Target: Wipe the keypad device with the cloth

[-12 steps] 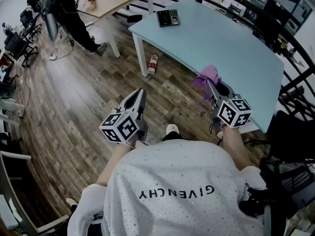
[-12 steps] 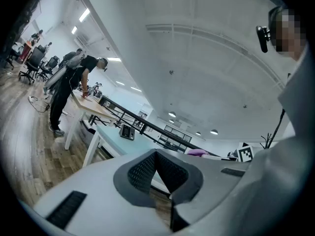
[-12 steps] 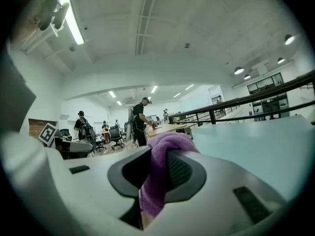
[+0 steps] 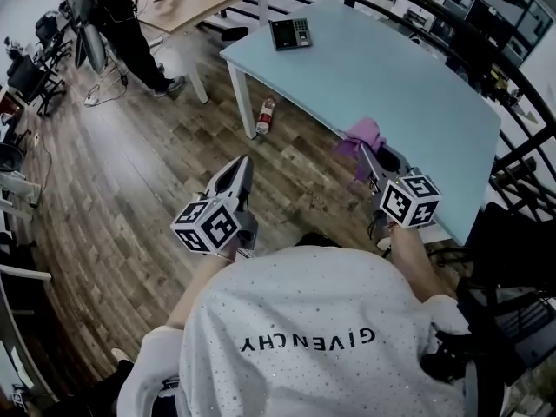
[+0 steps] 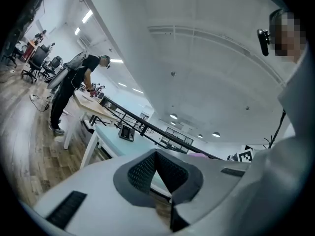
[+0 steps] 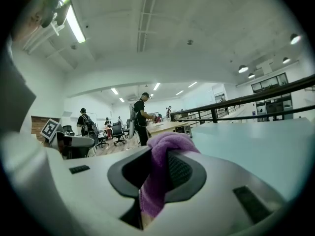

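A: Well, how did things stand?
B: The right gripper [image 4: 367, 152] pinched the purple cloth [image 4: 364, 135] over the near edge of the table [image 4: 417, 85]. The left gripper [image 4: 243, 164] hung off the table's near side, jaws pressed together on nothing. The keypad device [image 4: 290, 33] lay at the table's far corner, well apart from the cloth.
A: Advice for the approach?
B: Judged best to carry the cloth across the table, lay its loose fold flat on the keys and wipe lightly. The left could brace the device if it slid.
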The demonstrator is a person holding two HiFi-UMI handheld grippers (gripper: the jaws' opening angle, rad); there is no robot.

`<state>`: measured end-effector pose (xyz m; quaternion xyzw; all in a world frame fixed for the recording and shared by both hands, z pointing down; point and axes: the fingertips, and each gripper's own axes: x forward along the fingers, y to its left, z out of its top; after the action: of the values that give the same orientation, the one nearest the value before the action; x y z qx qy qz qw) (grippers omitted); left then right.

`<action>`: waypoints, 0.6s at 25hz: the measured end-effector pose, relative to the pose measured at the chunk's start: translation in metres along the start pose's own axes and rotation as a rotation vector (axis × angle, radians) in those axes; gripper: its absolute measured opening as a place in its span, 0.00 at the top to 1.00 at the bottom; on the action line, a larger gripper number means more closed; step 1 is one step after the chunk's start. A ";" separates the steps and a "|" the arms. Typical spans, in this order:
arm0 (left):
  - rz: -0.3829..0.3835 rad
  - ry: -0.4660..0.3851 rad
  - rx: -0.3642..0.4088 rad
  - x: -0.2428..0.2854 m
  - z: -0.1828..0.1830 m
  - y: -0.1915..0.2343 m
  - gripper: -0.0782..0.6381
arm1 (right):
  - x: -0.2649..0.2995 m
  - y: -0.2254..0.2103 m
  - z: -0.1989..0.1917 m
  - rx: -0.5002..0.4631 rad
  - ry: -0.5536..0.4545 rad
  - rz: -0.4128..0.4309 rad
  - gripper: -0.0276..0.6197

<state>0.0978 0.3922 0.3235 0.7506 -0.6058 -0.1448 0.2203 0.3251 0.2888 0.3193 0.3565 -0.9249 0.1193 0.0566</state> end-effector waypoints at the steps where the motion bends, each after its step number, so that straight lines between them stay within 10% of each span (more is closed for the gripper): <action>1: 0.005 0.003 0.001 0.005 0.000 0.000 0.89 | 0.006 -0.006 0.000 0.004 0.013 0.006 0.85; 10: 0.256 -0.059 -0.031 0.072 0.001 0.018 0.89 | 0.067 -0.065 0.003 -0.116 0.225 0.121 0.85; 15: 0.259 -0.093 -0.028 0.094 -0.007 0.014 0.89 | 0.089 -0.089 0.003 -0.095 0.221 0.194 0.85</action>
<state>0.1104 0.2994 0.3417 0.6554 -0.7051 -0.1583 0.2194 0.3190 0.1668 0.3489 0.2469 -0.9477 0.1192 0.1632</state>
